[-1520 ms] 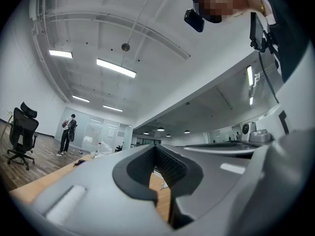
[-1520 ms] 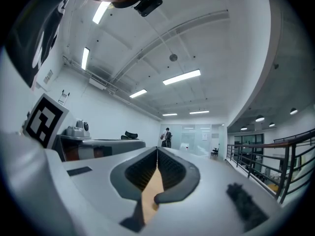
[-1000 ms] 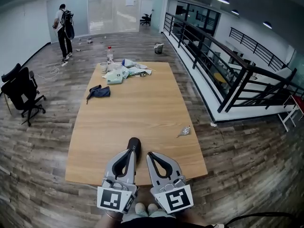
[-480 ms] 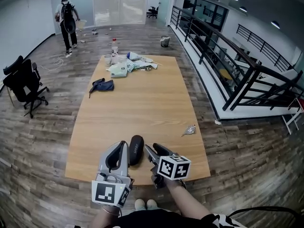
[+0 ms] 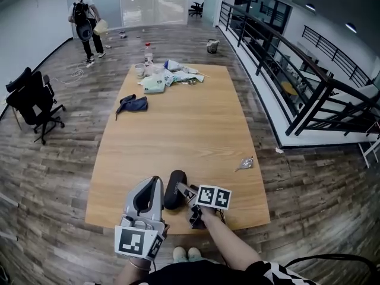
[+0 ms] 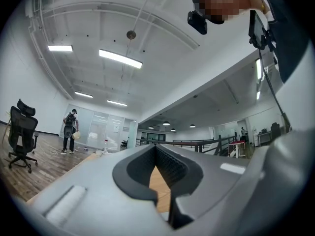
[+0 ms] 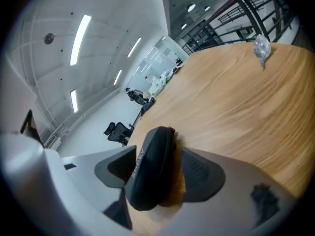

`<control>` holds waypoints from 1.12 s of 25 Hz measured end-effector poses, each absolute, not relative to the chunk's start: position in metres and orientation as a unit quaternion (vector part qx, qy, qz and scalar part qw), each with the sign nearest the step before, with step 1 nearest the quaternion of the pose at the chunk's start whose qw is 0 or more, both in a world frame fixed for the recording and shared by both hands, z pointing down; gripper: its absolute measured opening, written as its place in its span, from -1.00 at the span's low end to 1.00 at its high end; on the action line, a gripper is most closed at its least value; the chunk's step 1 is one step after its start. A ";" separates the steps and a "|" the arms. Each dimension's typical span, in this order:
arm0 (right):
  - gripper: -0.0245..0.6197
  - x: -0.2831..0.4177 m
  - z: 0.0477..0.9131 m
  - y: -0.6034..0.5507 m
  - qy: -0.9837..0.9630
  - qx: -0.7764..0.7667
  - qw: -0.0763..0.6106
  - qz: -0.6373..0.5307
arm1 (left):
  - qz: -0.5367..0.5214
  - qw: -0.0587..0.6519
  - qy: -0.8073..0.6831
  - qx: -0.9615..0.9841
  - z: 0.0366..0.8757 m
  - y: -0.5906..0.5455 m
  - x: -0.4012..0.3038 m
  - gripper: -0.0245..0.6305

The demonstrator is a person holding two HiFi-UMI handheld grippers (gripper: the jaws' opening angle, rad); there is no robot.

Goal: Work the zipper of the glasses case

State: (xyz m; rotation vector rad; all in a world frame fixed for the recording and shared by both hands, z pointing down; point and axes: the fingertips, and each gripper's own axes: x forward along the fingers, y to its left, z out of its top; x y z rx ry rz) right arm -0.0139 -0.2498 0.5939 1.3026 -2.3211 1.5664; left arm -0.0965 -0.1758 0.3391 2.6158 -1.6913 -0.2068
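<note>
Straddling the glasses case (image 5: pixel 174 190), right claw (image 7: pixel 158 152) has just been opening; left claw (image 6: pixel 156 147) clenched.

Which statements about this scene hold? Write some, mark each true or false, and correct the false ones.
1. The glasses case lies on the wooden table. True.
2. The right gripper is clamped on the case. False: its jaws have just been opening and stand apart, with the case between them.
3. The left gripper is shut and empty. True.
4. The office chair stands right of the table. False: it stands left of it in the head view.
</note>
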 end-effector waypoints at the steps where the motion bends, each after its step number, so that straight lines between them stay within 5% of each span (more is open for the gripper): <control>1: -0.07 -0.017 0.596 -0.252 -0.749 0.419 0.027 0.512 | -0.065 0.012 -0.542 0.838 0.341 -0.178 -0.098 -0.92; 22: -0.07 -0.082 0.604 -0.270 -0.732 0.367 0.015 0.574 | -0.054 0.037 -0.550 0.833 0.359 -0.194 -0.129 -0.92; 26: -0.07 -0.080 0.560 -0.270 -0.775 0.323 -0.042 0.542 | -0.050 0.051 -0.525 0.848 0.367 -0.198 -0.139 -0.92; 27: -0.07 -0.078 0.542 -0.270 -0.787 0.306 -0.067 0.531 | -0.048 0.057 -0.510 0.857 0.369 -0.200 -0.139 -0.89; 28: -0.07 -0.075 0.522 -0.270 -0.799 0.287 -0.093 0.520 | -0.044 0.068 -0.491 0.867 0.371 -0.202 -0.138 -0.66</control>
